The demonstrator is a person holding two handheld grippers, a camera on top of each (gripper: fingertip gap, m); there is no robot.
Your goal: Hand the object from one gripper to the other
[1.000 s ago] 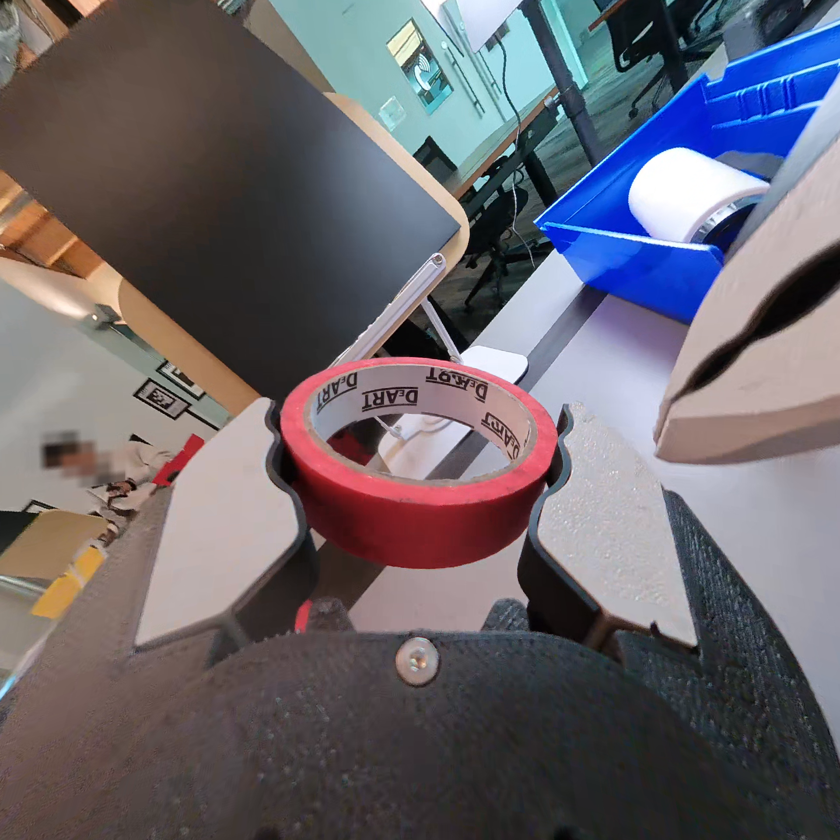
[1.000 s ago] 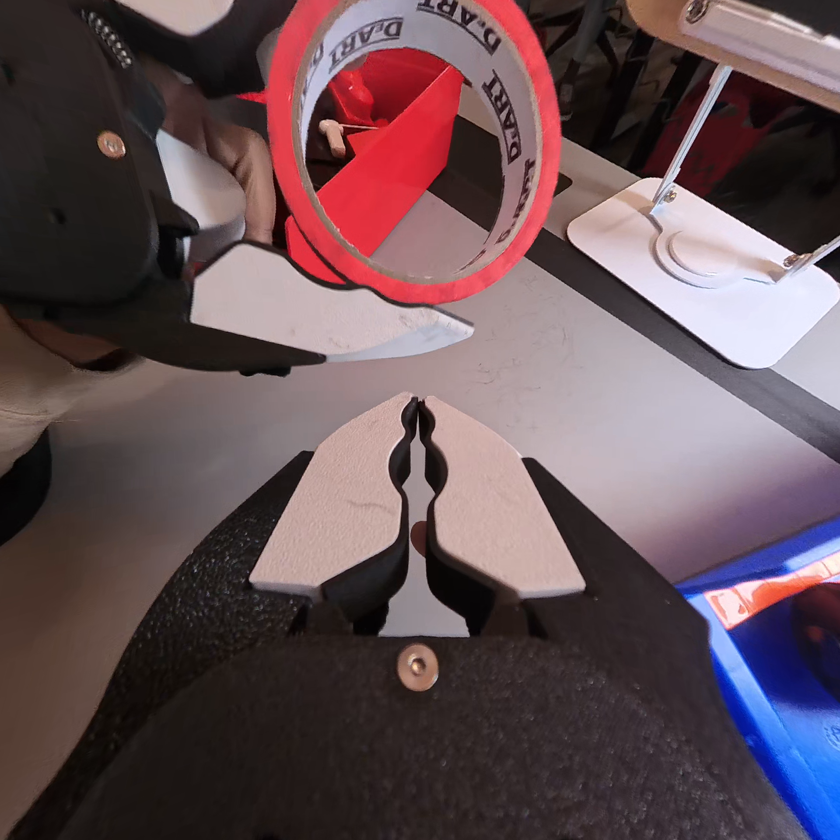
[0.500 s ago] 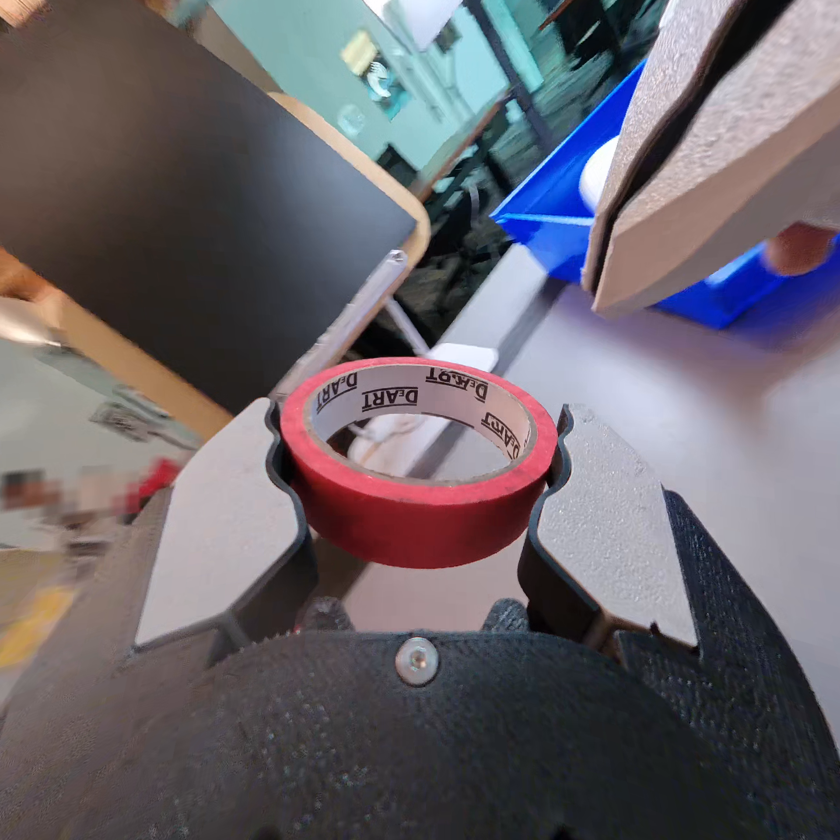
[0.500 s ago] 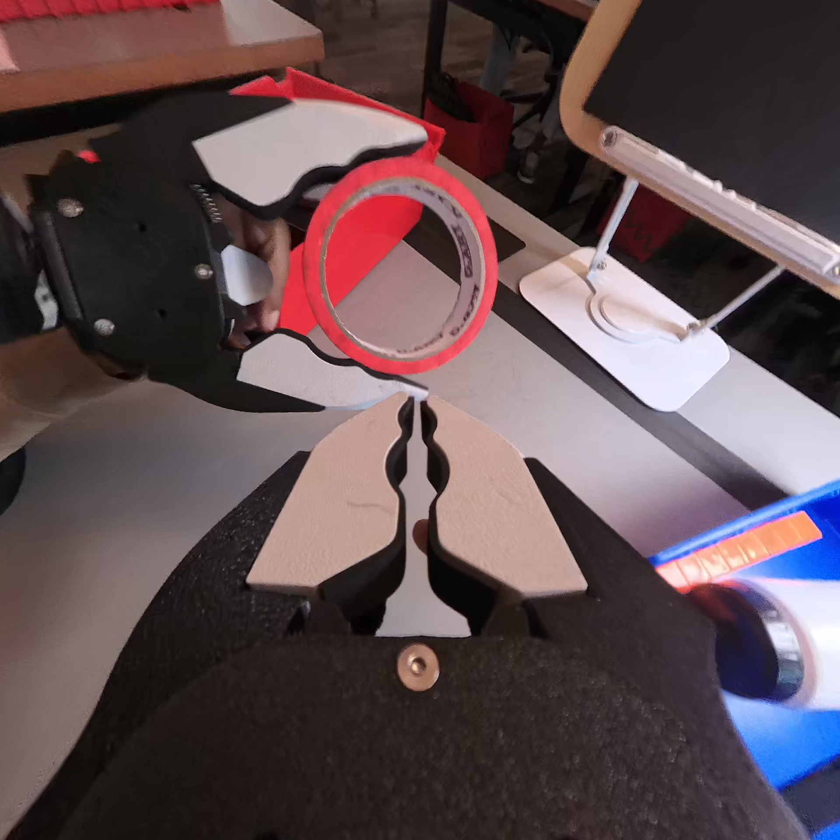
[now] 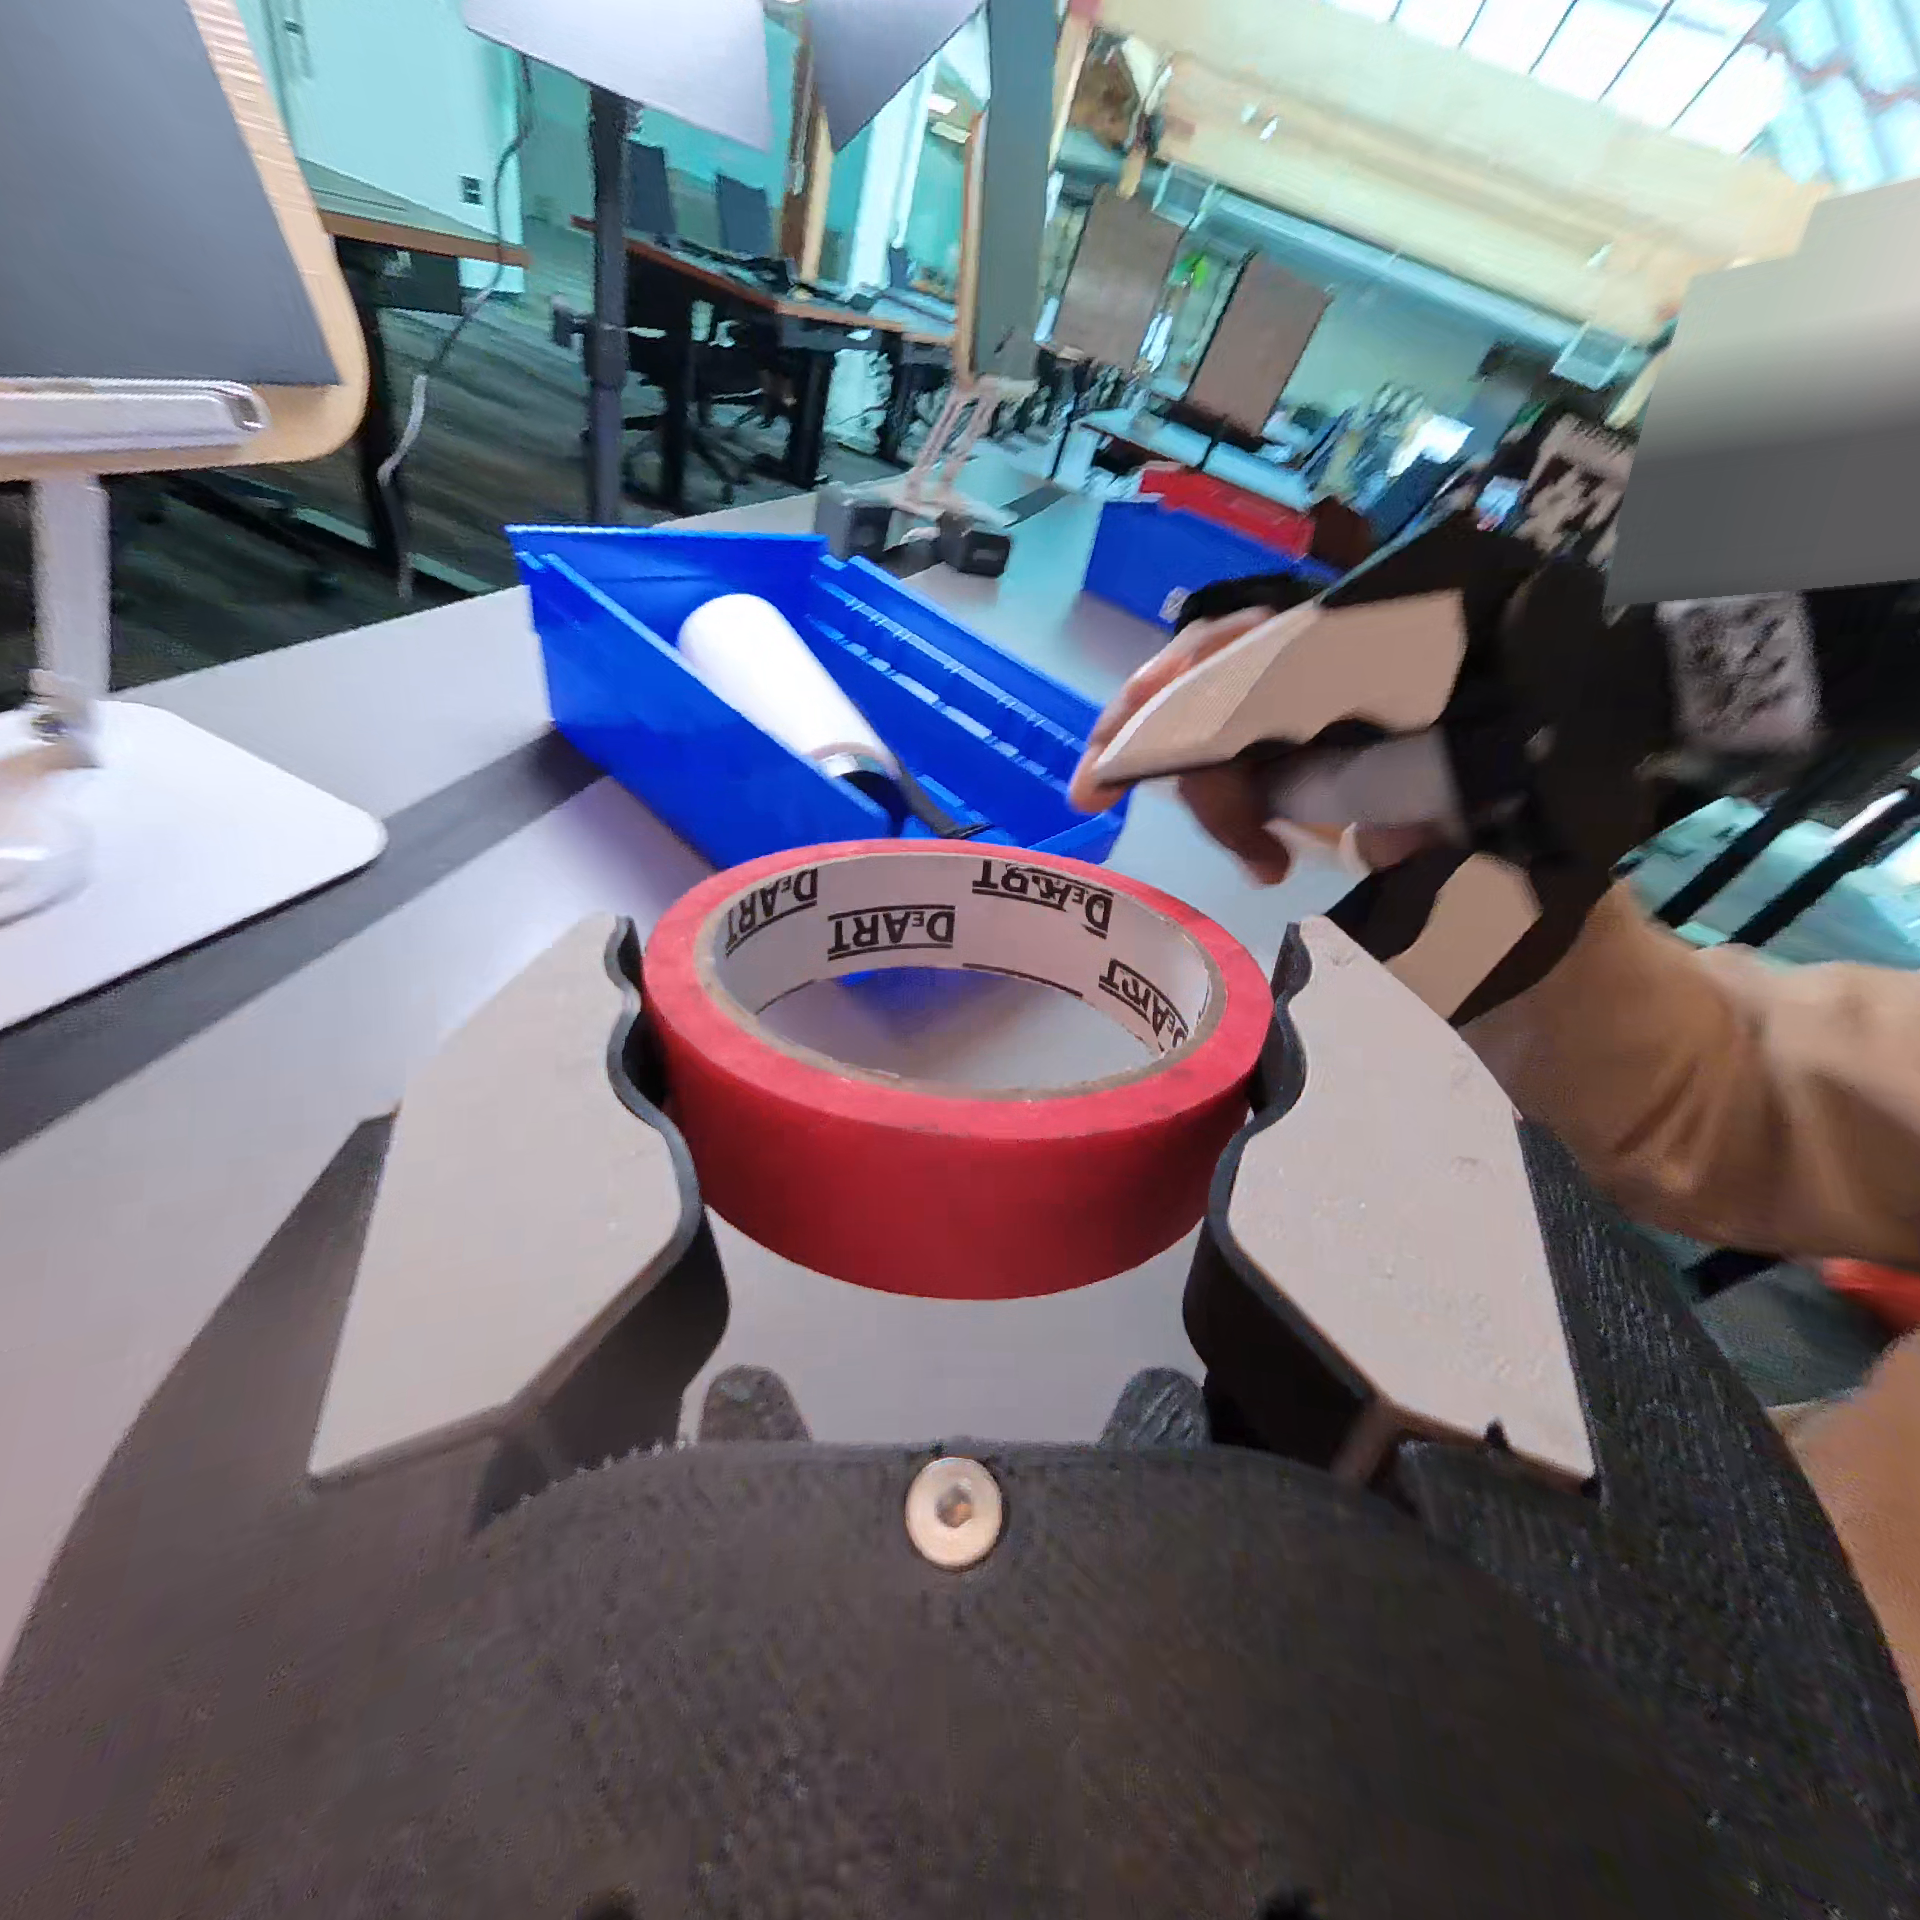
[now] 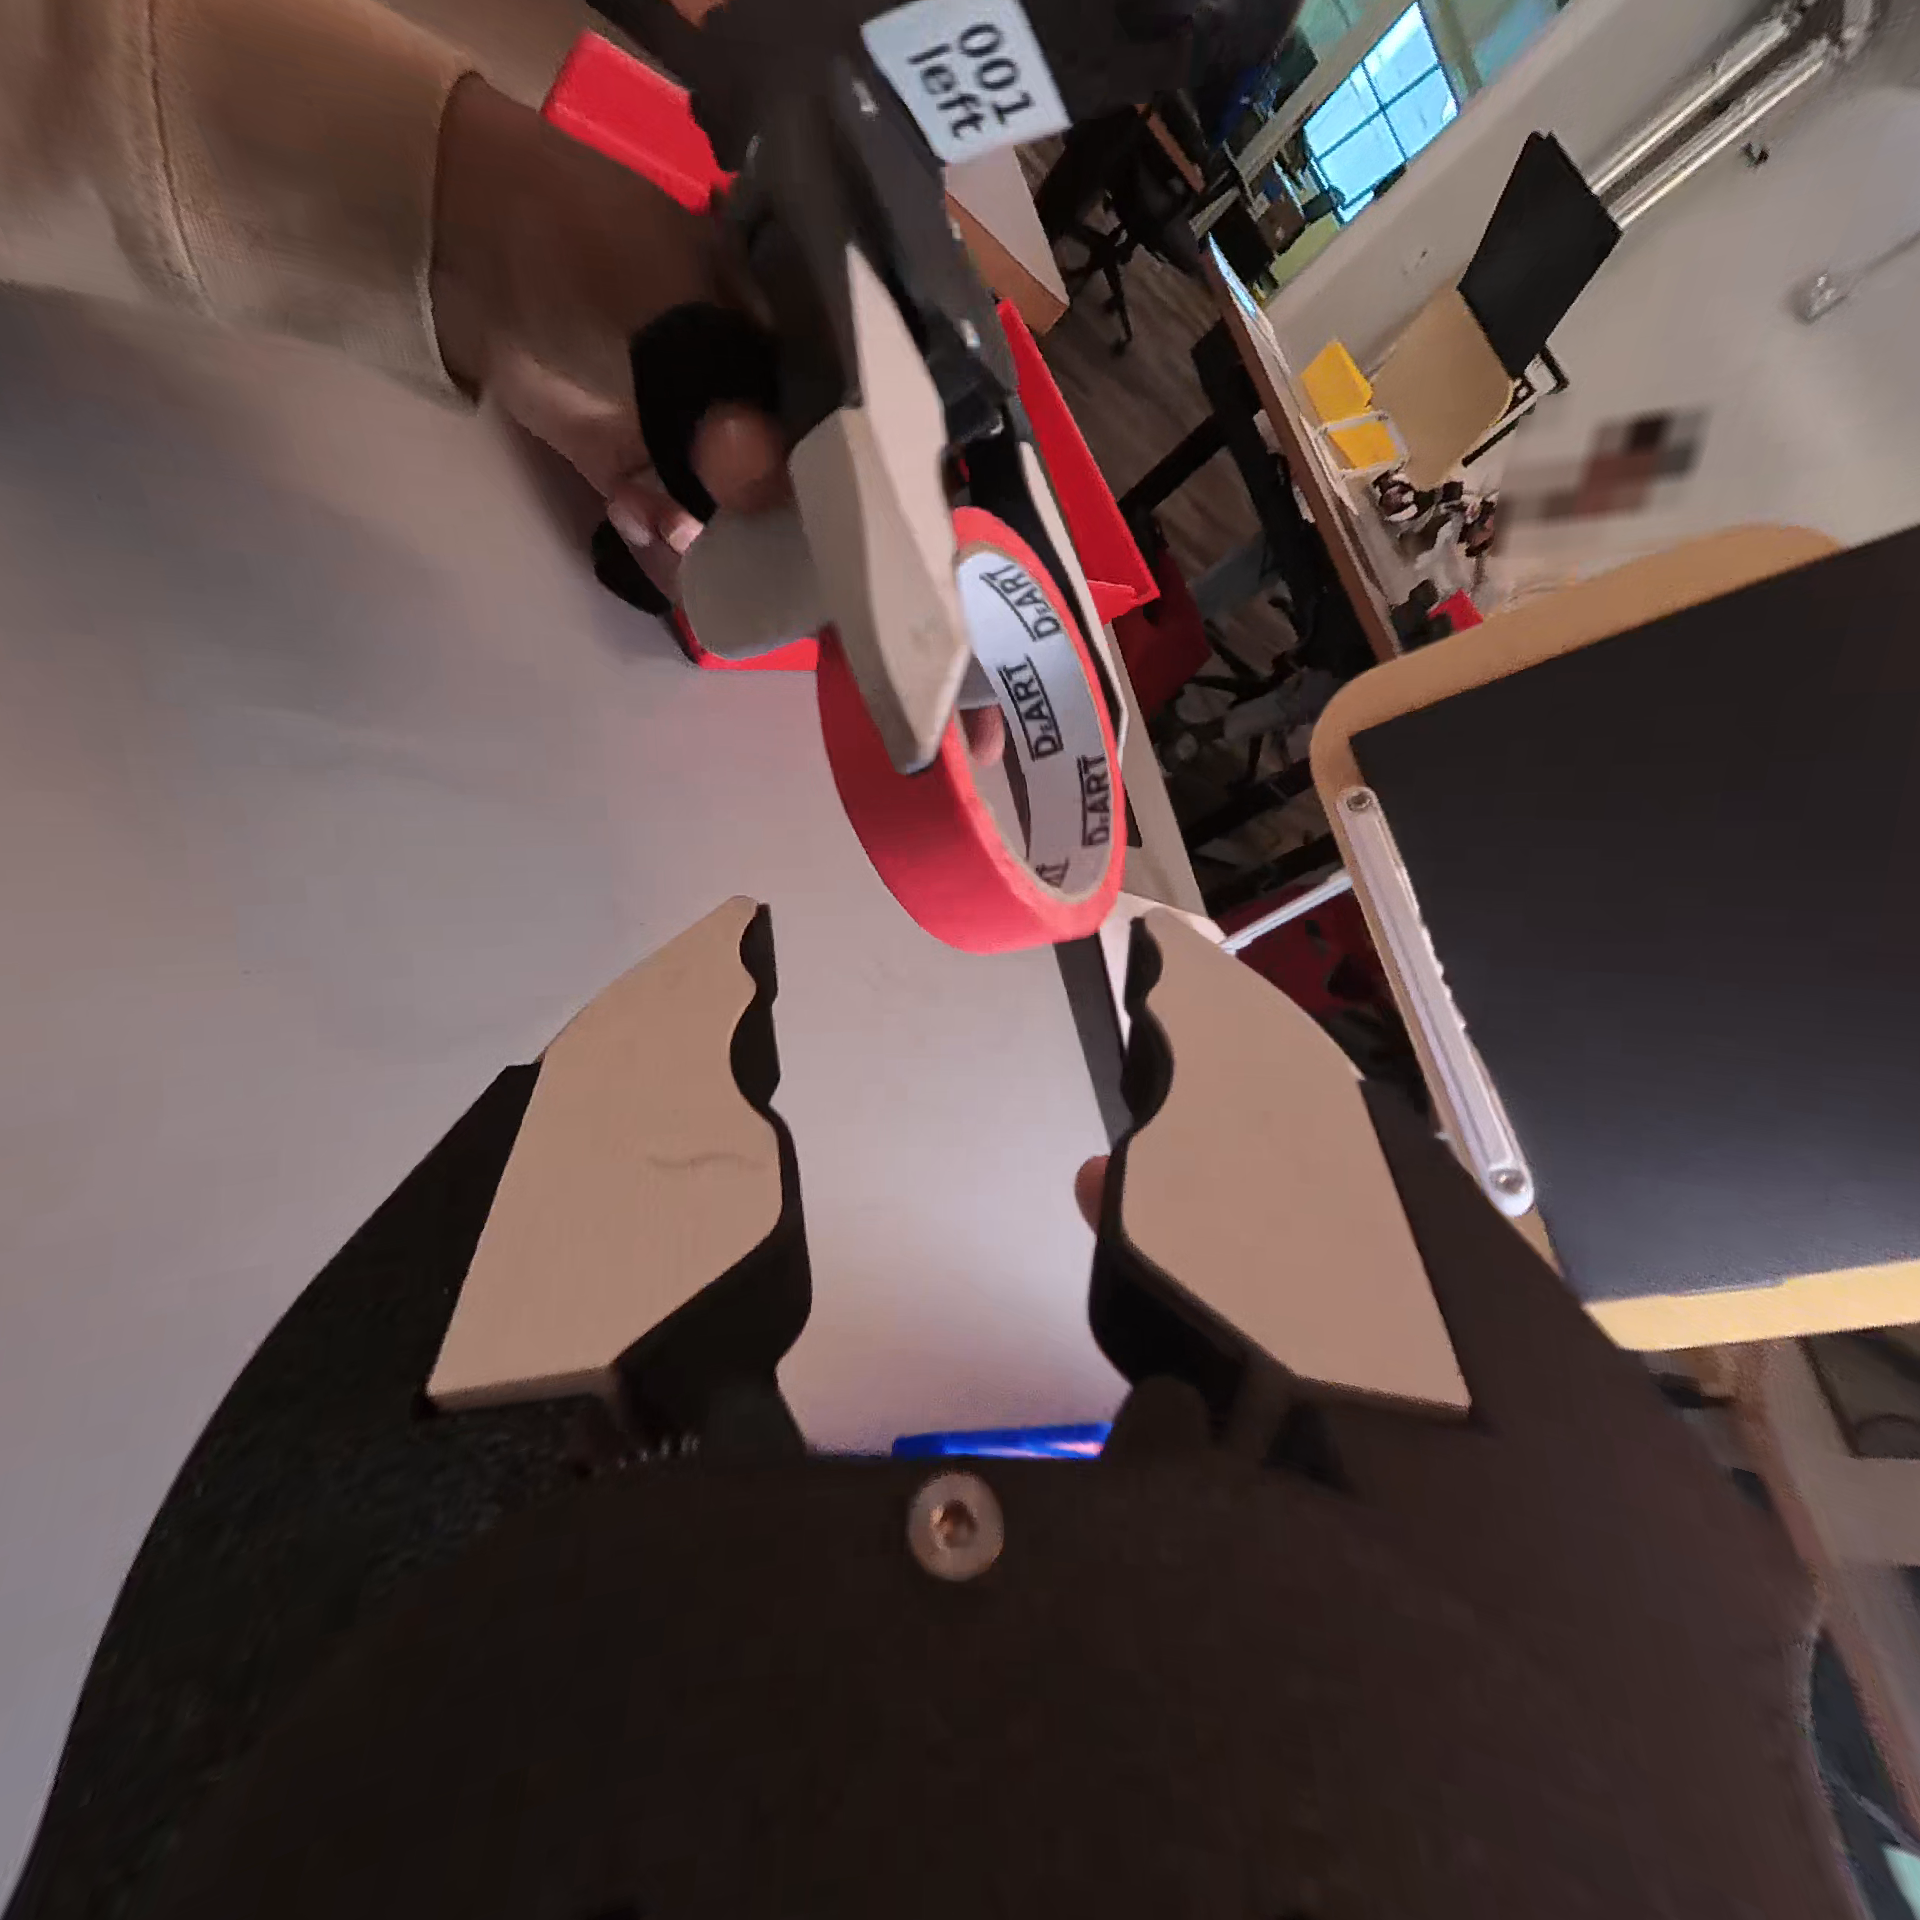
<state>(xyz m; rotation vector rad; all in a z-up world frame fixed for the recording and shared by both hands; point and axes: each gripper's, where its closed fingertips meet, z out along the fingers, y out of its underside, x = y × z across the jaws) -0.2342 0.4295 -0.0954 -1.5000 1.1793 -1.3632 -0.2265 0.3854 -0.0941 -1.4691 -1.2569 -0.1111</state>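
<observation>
Your left tool [image 5: 951, 1049] grips the red tape [image 5: 956, 1132] by its outer sides, above the grey table [image 5: 260, 1039]. Your right tool [image 6: 940, 1023] has its fingers spread and empty, just beside the tape [image 6: 935, 831]. Farther off, a blue bin [image 5: 665, 727] holds a white roll [image 5: 779, 675].

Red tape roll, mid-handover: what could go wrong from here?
1. The left gripper holds the red tape roll only by its curved outer wall; a nudge from the incoming fingers could pop it loose.
2. The right gripper is open just below the roll, but the roll sits edge-on and tilted to it, so closing may catch only the rim.
3. The roll hangs above the grey table, apart from it; an early left release would likely drop it.
</observation>
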